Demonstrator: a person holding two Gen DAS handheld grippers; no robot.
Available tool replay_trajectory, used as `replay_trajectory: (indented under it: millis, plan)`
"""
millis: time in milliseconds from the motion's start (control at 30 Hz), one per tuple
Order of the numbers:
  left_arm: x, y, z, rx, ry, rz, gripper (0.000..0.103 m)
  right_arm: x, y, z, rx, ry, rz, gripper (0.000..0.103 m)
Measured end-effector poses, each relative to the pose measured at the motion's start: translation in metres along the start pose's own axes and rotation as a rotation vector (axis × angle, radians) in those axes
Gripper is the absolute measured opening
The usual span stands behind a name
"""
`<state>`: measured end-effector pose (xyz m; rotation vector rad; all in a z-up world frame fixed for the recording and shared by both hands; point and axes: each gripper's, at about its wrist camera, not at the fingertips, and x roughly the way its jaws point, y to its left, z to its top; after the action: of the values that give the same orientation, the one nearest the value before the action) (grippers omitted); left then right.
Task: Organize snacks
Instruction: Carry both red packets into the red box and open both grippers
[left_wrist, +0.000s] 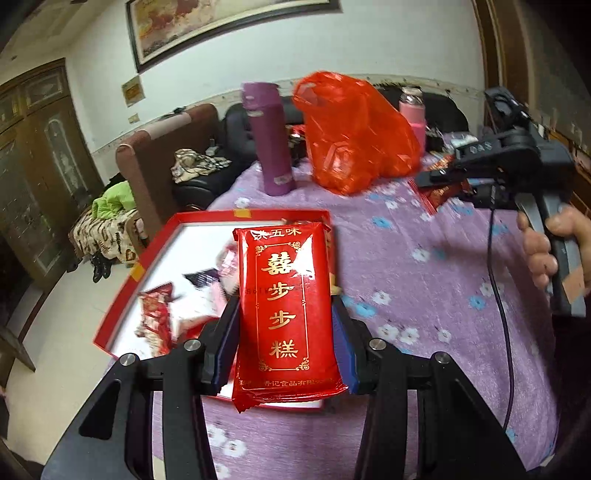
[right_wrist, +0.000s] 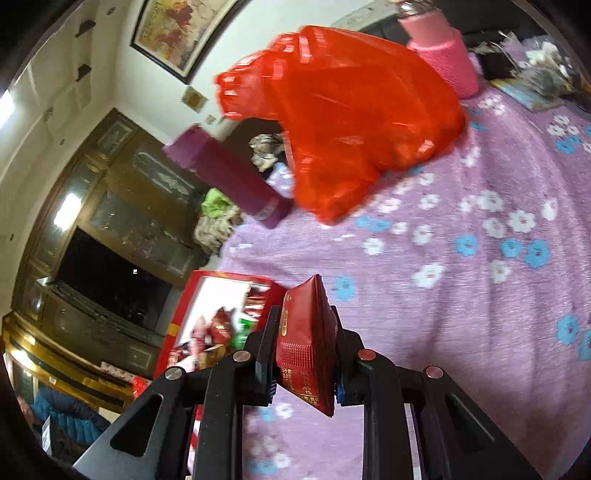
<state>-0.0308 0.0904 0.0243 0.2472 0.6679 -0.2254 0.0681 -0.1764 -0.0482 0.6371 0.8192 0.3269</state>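
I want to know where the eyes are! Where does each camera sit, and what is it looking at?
Left wrist: rides on the left hand-held gripper, looking over its red snack pack at the red box; a hand shows.
Right wrist: rides on the right hand-held gripper, looking past its dark red packet across the table.
Both show the red bag and purple bottle.

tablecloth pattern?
Purple tablecloth printed with white and blue flowers; right wrist view shows it best.
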Motion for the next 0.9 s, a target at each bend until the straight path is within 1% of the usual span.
replay_trajectory:
  millis: [133, 300, 367, 633, 900]
  plan:
    - [-0.008, 0.028, 0.006, -0.047, -0.039, 0.046, 0.045, 0.002, 0.030, -0.006, -0.032, -0.009, 0.064, 0.021]
    - [-0.009, 0.057, 0.004, -0.098, -0.051, 0.110, 0.045, 0.006, 0.067, -0.014, -0.093, -0.031, 0.142, 0.021]
    - [-0.005, 0.069, 0.001, -0.121, -0.040, 0.134, 0.045, 0.009, 0.077, -0.019, -0.116, -0.031, 0.152, 0.021]
    - [0.016, 0.100, -0.007, -0.172, 0.004, 0.212, 0.045, 0.038, 0.097, -0.036, -0.146, 0.053, 0.166, 0.021]
    - [0.032, 0.103, -0.014, -0.174, 0.036, 0.226, 0.045, 0.070, 0.123, -0.053, -0.190, 0.132, 0.169, 0.021]
